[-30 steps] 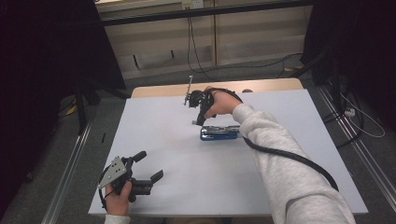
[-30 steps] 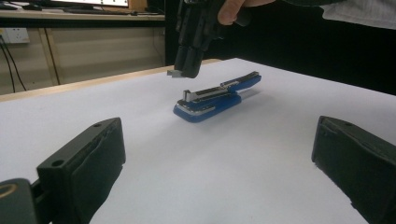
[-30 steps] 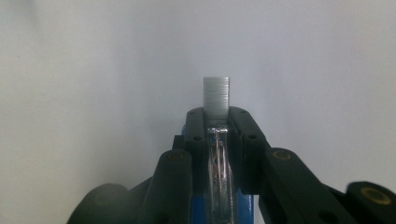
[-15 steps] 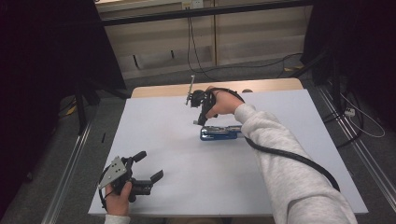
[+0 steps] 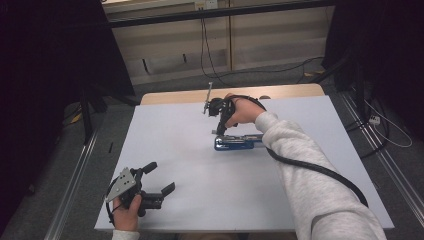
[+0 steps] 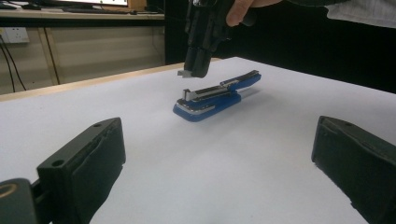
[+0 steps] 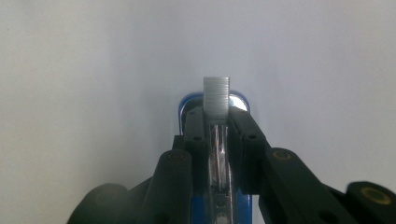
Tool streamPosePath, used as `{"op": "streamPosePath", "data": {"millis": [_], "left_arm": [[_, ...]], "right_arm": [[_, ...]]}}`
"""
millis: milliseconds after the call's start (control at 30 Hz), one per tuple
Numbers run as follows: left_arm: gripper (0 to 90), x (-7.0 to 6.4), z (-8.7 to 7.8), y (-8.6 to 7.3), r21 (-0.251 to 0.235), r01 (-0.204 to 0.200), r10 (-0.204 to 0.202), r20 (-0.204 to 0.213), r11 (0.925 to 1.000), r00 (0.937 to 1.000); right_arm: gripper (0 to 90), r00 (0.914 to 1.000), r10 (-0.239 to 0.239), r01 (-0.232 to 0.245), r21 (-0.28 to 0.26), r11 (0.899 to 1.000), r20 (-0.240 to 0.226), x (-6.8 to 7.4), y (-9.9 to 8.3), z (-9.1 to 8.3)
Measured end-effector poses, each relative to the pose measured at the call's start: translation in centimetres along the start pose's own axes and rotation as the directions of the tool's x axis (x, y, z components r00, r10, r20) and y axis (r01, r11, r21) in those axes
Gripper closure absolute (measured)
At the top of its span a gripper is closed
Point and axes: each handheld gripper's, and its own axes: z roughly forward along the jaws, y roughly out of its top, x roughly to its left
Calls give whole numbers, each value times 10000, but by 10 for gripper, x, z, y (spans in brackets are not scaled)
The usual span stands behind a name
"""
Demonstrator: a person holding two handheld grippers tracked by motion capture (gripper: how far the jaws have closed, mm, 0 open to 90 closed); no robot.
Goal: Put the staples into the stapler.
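A blue stapler [image 5: 245,143] lies flat on the white table [image 5: 300,115], a little beyond its middle. In the left gripper view the stapler [image 6: 217,95] has a metal channel showing on top at its front end. My right gripper [image 5: 220,131] points down over that front end, shut on a short silver strip of staples [image 7: 216,93]. The strip [image 6: 183,73] hangs just above the stapler's [image 7: 183,106] nose, apart from it. My left gripper [image 5: 160,176] rests near the table's front left corner, open, with nothing between its jaws.
The white sheet covers a wooden tabletop whose bare edge [image 5: 180,96] shows at the back. A black cable [image 5: 320,172] trails from the right gripper along the sleeve. Cables lie on the floor [image 5: 300,65] beyond, with dark stands at both sides.
The right gripper with the staple strip has shifted slightly nearer and lower over the stapler's front end. The left gripper and the stapler have stayed put.
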Motion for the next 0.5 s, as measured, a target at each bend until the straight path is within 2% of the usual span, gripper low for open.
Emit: {"op": "streamPosePath", "data": {"millis": [500], "left_arm": [[28, 0, 0, 0, -9, -49, 49, -4, 10000, 10000]], "right_arm": [[787, 9999, 115, -115, 59, 9999, -15, -1, -10, 1]]}}
